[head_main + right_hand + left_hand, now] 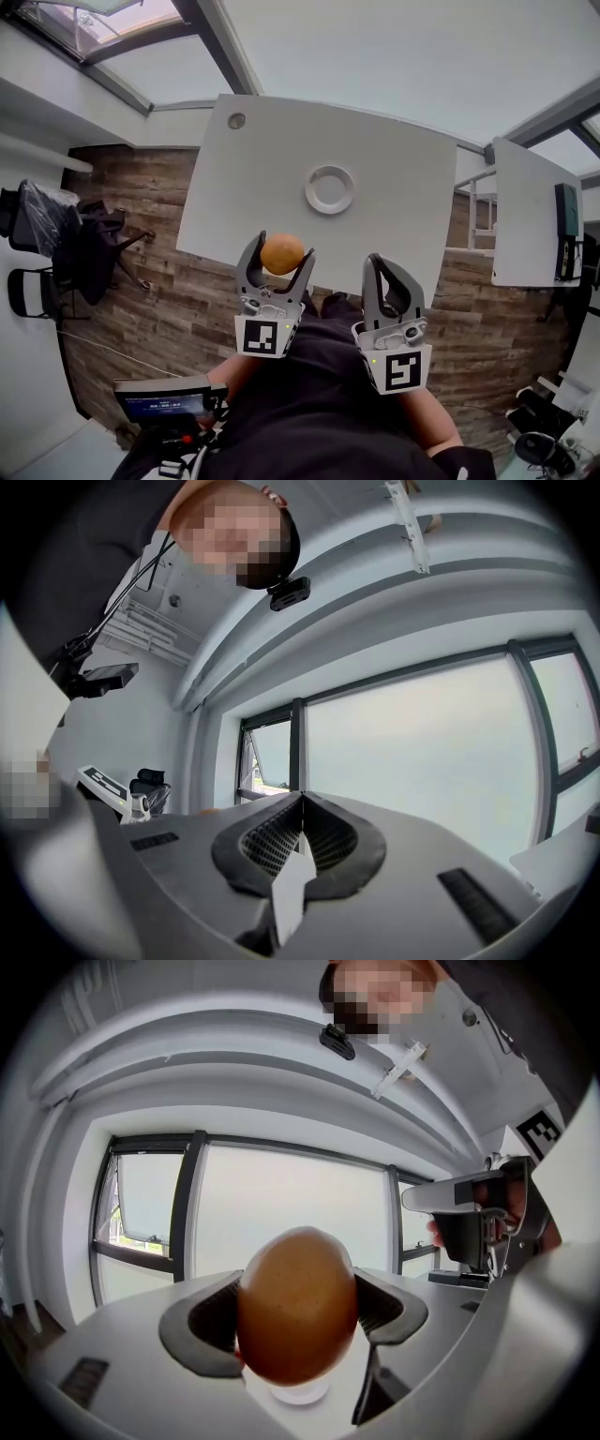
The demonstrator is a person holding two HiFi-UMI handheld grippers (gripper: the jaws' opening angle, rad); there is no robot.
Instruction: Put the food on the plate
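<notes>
Nearest to us, the left claw [278,251] is pinching the egg [296,1305] across its waist, dark ribbed pads pressed to either flank, so the pick-up looks done and we judge the carry to be the step in hand. The egg is a smooth, brown ovoid with a faint speckle and a soft sheen, held with one end up (real shell or an imitation, we cannot tell from here). Beside it the right claw [300,829] has its pads pressed together with nothing between them, and it hangs idle near the body. In the head view the egg hangs about over the near edge of the desk [394,169], a flat, matt white top with rounded corners. Further in, well apart from the egg, sits the plate [330,189]: small, round and white, with a raised rim and nothing on it. The next move, as we read it, calls for a reach forward and a little to the right, then a low, gentle descent before the pads part, since a rounded, hard-shelled thing will roll or crack if dropped.
</notes>
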